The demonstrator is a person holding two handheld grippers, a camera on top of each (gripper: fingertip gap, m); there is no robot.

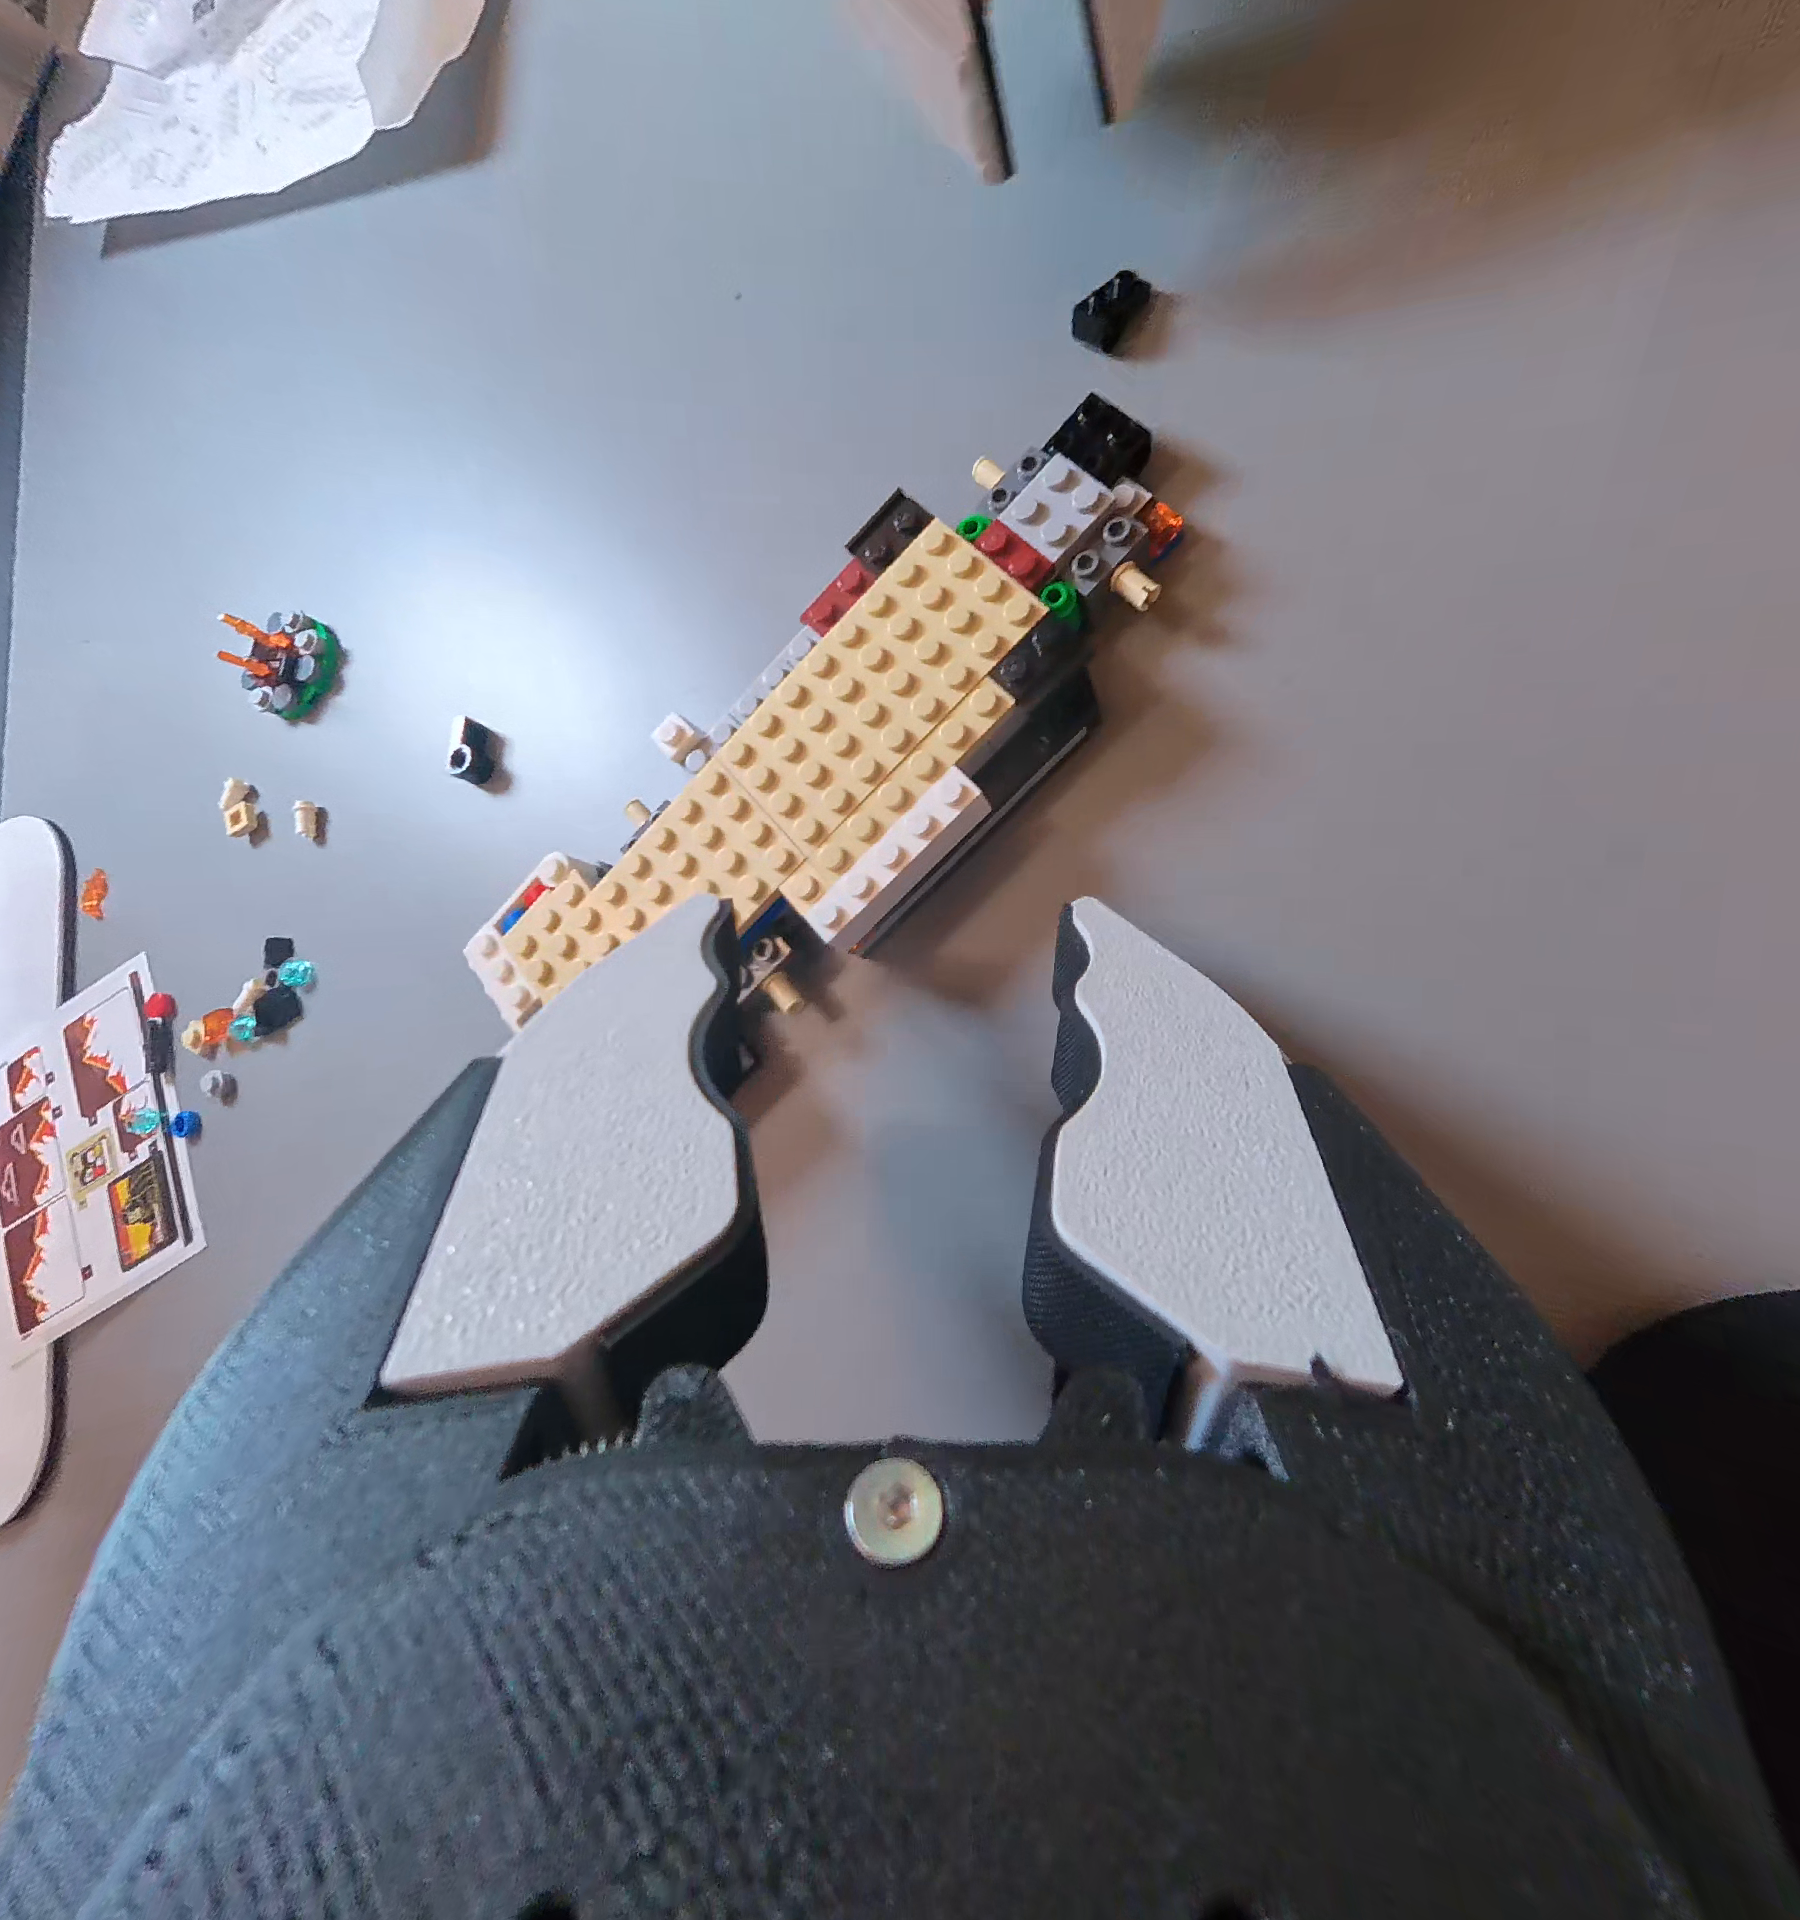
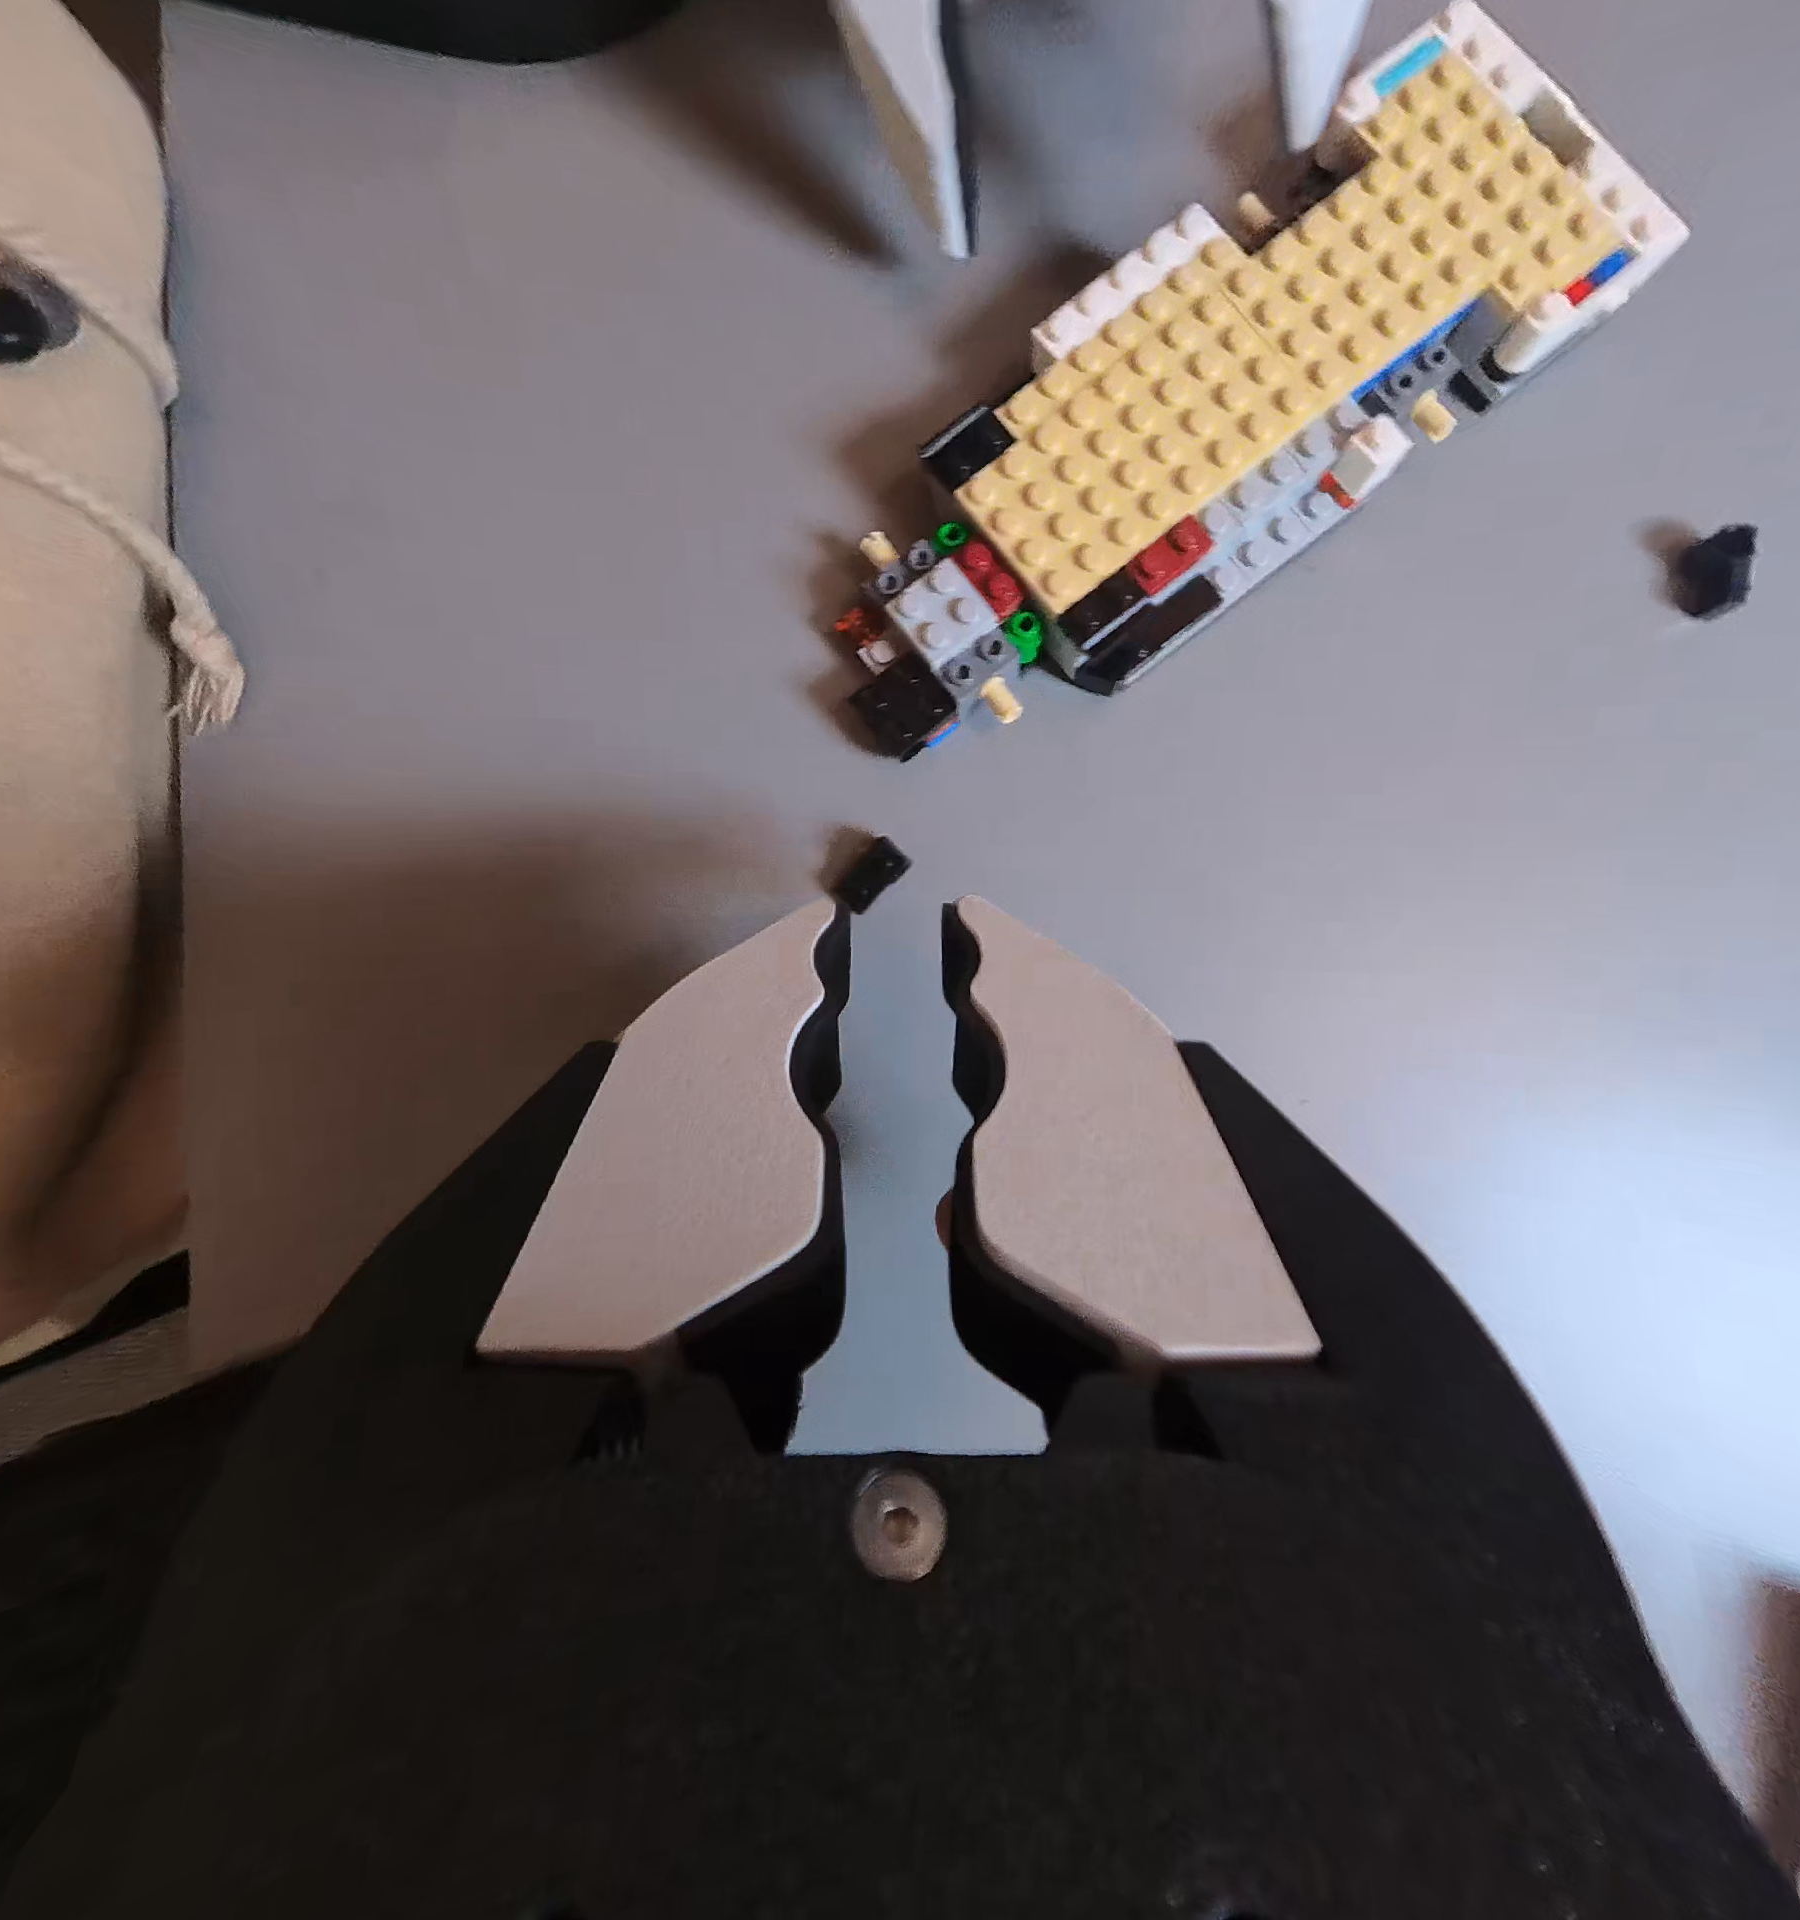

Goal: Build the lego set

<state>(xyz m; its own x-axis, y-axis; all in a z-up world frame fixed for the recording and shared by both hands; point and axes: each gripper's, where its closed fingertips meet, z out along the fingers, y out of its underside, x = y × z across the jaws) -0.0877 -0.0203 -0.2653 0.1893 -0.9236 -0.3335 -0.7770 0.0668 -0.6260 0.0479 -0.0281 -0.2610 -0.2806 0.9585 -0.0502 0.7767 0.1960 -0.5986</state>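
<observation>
Grey tabletop (image 1: pixel 460 436): brick model (image 1: pixel 854 727), tan-studded, lying flat. Left gripper (image 1: pixel 885 914): jaws spread wide, empty, one fingertip over the model's near end. Right gripper (image 2: pixel 896 909): jaws narrowly parted, empty; small black brick (image 2: pixel 870 873) just off its tips.

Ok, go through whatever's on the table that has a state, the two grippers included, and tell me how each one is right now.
Left gripper: open wide, nothing held, one finger over the model's near end.
Right gripper: slightly open, nothing between the fingers.
Brick model: partly built, flat on the table.
Small black brick: loose, lying just beyond the right gripper's fingertip.
Paper sheet: crumpled.
Sticker sheet: lying flat.
</observation>
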